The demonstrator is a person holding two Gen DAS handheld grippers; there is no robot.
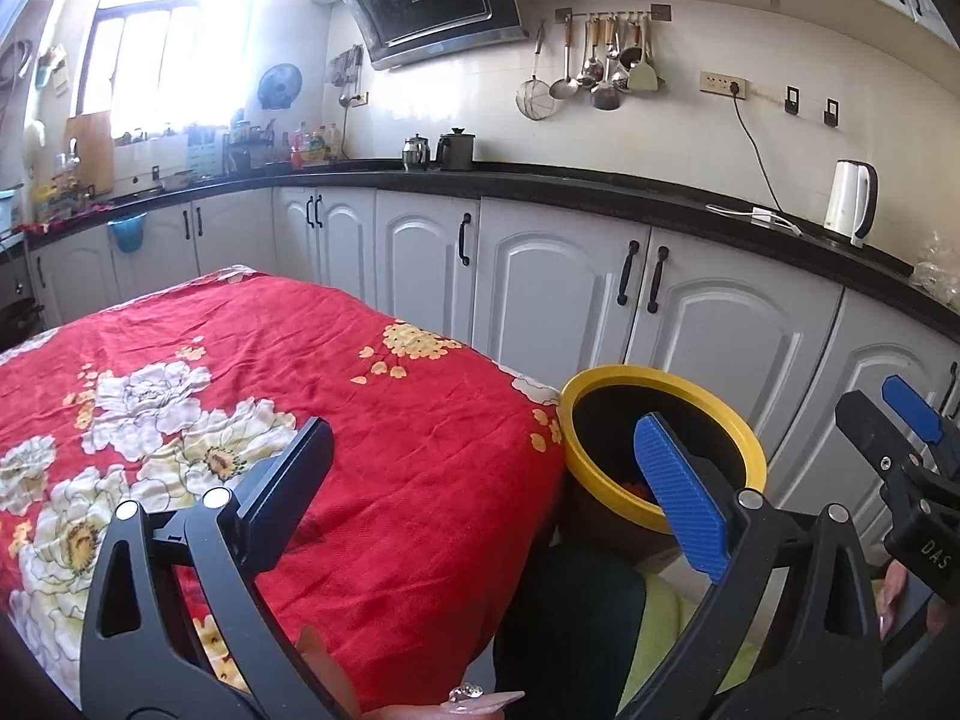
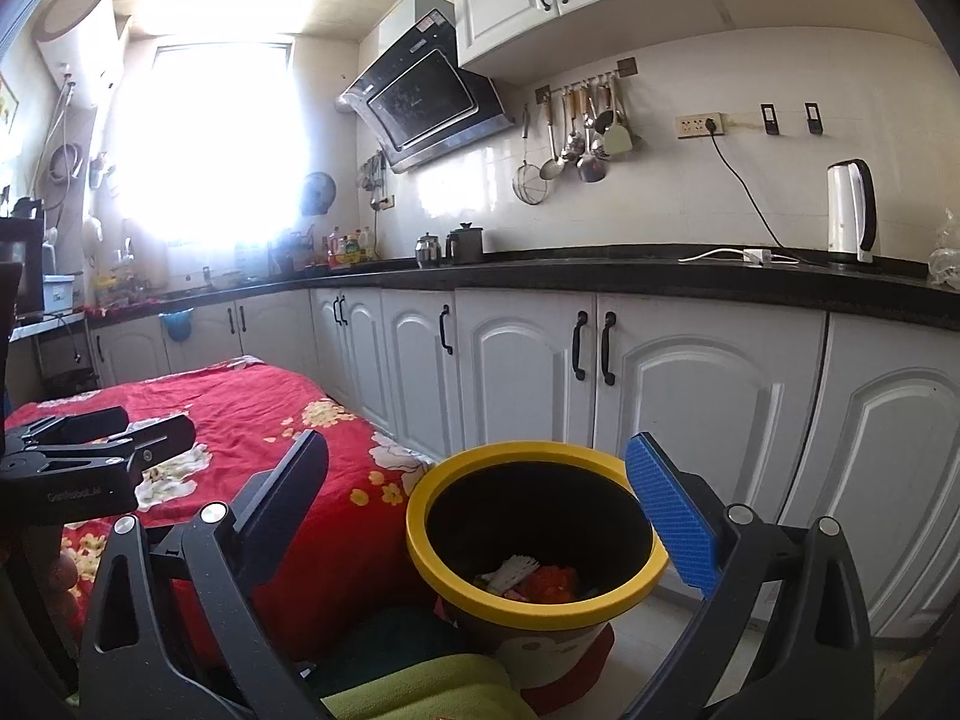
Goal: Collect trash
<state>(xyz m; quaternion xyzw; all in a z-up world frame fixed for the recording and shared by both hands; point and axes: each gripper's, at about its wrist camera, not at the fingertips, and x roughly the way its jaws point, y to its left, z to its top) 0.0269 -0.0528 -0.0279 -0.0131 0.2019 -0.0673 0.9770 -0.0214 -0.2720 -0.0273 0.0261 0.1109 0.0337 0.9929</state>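
A yellow-rimmed trash bin (image 2: pixel 534 594) stands on the floor beside the table, dark inside. At its bottom lie pieces of trash (image 2: pixel 531 579), white and orange-red among them. My right gripper (image 2: pixel 480 504) hovers open just above the bin's mouth, nothing between its fingers. My left gripper (image 1: pixel 483 489) is open and empty over the table's right edge, its blue pad (image 1: pixel 681 498) in front of the bin (image 1: pixel 600 468). Each gripper shows in the other's view: the right one (image 1: pixel 900 420) at far right, the left one (image 2: pixel 108 438) at far left.
The table wears a red floral cloth (image 1: pixel 300 372), with no loose items on the visible part. White cabinets (image 2: pixel 660 396) under a black counter (image 2: pixel 600 276) run close behind the bin. A white kettle (image 2: pixel 849 213) and cable sit on the counter. A green cushion (image 2: pixel 420 690) lies below.
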